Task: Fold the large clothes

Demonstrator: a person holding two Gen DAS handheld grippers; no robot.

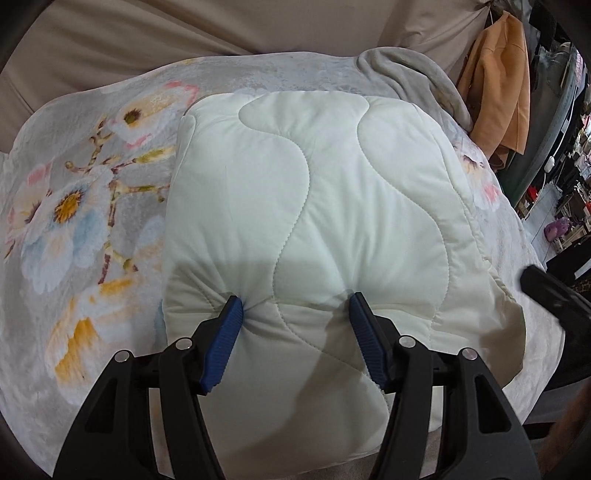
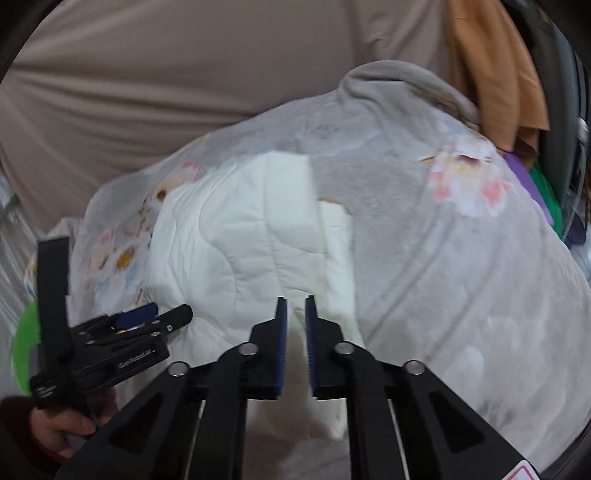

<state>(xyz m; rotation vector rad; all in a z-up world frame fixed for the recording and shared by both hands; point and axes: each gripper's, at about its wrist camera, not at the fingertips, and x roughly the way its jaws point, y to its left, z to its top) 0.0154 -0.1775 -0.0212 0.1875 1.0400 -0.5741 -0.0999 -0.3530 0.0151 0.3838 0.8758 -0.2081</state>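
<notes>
A folded white quilted garment [image 1: 314, 192] lies on a grey floral blanket [image 1: 74, 206]. My left gripper [image 1: 295, 306] is wide open, its blue pads [image 1: 225, 332] pressed down into the near part of the white garment, which puckers around both tips. In the right wrist view the same garment [image 2: 240, 236] lies in stacked layers. My right gripper [image 2: 295, 306] hovers over the garment's near right edge with a narrow gap between its pads and nothing in it. The left gripper [image 2: 147, 317] shows at the lower left there, held by a hand.
A beige cloth backdrop [image 1: 184, 33] hangs behind the blanket. A rumpled grey blanket fold [image 1: 413, 74] lies at the back right. An orange garment [image 1: 498, 85] hangs at the right, with cluttered shelves [image 1: 569, 177] beyond. A green object [image 2: 24, 343] sits at the far left.
</notes>
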